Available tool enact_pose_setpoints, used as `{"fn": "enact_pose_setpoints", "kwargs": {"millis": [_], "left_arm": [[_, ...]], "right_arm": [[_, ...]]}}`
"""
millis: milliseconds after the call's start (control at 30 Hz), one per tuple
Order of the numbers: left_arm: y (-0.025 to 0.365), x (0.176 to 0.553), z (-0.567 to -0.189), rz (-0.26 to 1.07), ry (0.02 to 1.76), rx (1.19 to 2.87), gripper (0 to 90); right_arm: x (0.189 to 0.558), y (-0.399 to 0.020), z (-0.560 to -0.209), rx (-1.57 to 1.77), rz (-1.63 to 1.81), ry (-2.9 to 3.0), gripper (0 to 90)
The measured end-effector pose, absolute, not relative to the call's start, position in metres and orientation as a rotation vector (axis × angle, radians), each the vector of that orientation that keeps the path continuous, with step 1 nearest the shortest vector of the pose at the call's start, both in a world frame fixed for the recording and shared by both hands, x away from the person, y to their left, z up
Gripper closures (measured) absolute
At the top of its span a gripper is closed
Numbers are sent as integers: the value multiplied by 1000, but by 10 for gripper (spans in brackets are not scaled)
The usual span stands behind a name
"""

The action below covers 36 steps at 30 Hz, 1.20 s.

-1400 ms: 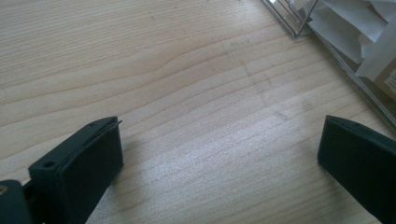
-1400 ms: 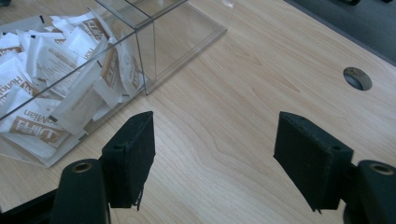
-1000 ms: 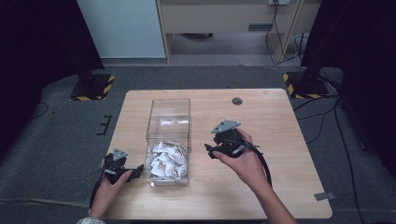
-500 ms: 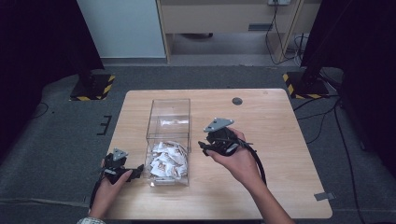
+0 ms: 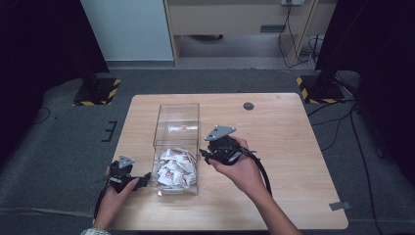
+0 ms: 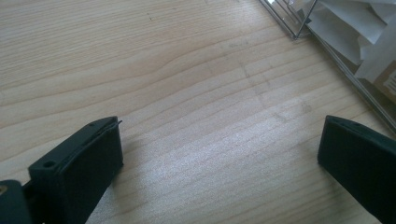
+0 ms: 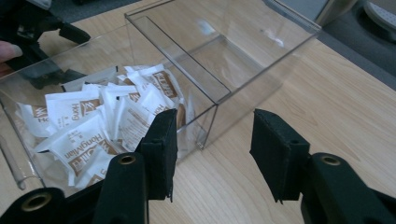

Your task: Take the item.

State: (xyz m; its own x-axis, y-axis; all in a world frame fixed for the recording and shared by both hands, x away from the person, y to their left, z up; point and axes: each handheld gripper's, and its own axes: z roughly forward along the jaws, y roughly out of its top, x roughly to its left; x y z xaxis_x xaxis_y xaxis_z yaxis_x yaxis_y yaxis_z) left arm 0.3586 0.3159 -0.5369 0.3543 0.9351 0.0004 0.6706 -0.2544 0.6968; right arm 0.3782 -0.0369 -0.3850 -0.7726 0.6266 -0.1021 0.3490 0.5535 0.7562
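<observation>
Right gripper [image 5: 204, 155] held at the right wall of the clear box [image 5: 177, 113], jaws part open after just closing, nothing between them, only bare table [image 5: 293, 147] behind. Left gripper [image 5: 145, 180] low beside the box's near left corner, jaws wide apart over wood. White and brown sachets [image 5: 174, 167] heaped in the box's near compartment, far compartment bare.
</observation>
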Motion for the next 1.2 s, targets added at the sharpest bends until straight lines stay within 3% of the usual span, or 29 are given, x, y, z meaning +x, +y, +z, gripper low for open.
{"fn": "enact_pose_setpoints", "kwargs": {"millis": [433,1200], "left_arm": [[316,359,-537,564,1388,2017,0],[315,360,-537,561,1382,2020,0]], "right_arm": [[376,-15,-393,770,1082,2470,517],[375,16,-423,752,1102,2563,636]]}}
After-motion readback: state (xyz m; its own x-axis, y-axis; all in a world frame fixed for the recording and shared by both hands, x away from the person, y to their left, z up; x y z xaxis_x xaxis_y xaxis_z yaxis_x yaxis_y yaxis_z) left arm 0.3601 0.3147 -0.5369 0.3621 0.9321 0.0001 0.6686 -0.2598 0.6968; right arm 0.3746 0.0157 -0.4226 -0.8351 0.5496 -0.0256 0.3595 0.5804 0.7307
